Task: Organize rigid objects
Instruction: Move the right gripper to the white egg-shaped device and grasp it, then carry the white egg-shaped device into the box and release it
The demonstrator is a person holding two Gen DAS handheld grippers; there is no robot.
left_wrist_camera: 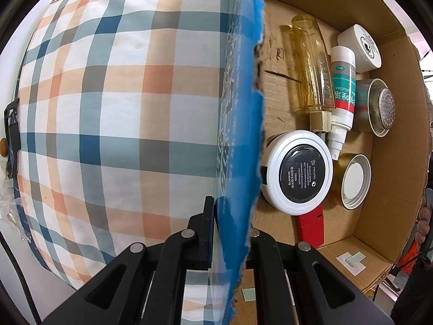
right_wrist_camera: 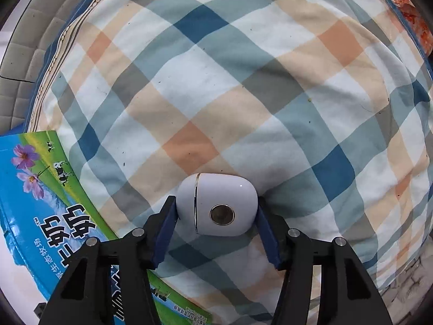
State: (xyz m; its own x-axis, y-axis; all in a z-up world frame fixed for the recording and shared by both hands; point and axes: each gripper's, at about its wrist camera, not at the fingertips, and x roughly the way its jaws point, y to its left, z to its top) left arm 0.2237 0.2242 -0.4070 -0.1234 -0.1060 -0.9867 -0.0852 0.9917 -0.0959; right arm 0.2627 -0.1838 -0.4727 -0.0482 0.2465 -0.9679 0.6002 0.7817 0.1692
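My left gripper (left_wrist_camera: 230, 216) is shut on the blue torn wall (left_wrist_camera: 240, 124) of a cardboard box. Inside the box lie a round white compact (left_wrist_camera: 299, 170), a yellow glass bottle (left_wrist_camera: 312, 67), a white spray bottle (left_wrist_camera: 342, 86), a white jar (left_wrist_camera: 361, 48), a metal tin (left_wrist_camera: 377, 107), a gold-and-white lid (left_wrist_camera: 353, 180) and a red piece (left_wrist_camera: 311, 227). My right gripper (right_wrist_camera: 216, 211) is closed around a white egg-shaped case (right_wrist_camera: 216, 205) with a round gold button, resting on the plaid bedding (right_wrist_camera: 216, 94).
Plaid bedding (left_wrist_camera: 108, 108) fills the left of the left wrist view. The box's blue printed outer side (right_wrist_camera: 40, 203) lies at the lower left of the right wrist view. A beige quilted surface (right_wrist_camera: 32, 40) is at the far left.
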